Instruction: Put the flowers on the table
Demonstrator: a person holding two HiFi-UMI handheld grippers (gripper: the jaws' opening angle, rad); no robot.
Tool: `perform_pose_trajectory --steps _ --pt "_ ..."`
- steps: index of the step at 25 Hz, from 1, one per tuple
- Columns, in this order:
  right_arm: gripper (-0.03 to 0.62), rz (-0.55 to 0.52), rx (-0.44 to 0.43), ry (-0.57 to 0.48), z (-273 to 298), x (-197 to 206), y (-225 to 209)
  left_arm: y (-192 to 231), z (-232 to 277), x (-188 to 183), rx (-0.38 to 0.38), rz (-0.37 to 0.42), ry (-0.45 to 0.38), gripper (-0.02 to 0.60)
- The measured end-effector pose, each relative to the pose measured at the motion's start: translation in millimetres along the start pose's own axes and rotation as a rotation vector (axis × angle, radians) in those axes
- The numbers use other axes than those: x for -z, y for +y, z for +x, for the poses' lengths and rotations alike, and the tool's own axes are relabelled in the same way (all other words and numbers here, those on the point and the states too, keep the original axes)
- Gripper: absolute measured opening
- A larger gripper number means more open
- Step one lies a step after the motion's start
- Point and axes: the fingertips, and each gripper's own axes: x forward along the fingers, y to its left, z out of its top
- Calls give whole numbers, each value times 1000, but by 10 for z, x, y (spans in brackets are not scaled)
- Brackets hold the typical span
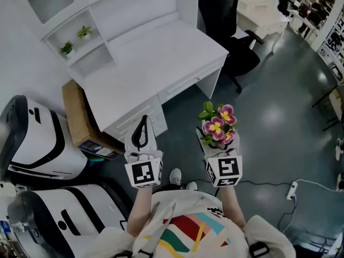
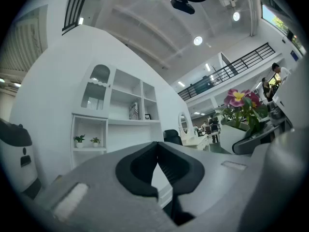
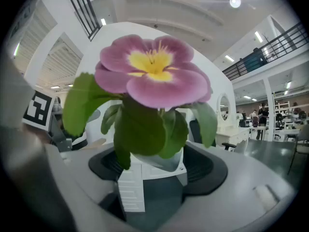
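Observation:
A small white pot of pink and yellow flowers (image 1: 219,127) is held in the air over the grey floor, in front of the white desk (image 1: 156,58). My right gripper (image 1: 220,141) is shut on the pot. In the right gripper view one large bloom (image 3: 152,74) and its leaves fill the frame, with the white pot (image 3: 161,159) between the dark pads of the right gripper (image 3: 157,168). My left gripper (image 1: 142,127) hovers near the desk's drawer corner. In the left gripper view, the left gripper (image 2: 157,167) has its jaws together on nothing, and the flowers (image 2: 240,100) appear at the right.
A black office chair (image 1: 228,26) stands right of the desk. White and black machines (image 1: 37,138) and a cardboard box (image 1: 80,117) crowd the left. Two small potted plants (image 1: 75,39) sit in the desk's shelf. A cable with a power strip (image 1: 293,190) lies on the floor at right.

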Motion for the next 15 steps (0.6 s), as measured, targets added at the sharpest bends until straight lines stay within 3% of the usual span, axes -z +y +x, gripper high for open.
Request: perform_pose_trajectory --steps 15 --pt "351 27 -34 -30 305 -50 116 220 229 200 7 -25 5 5"
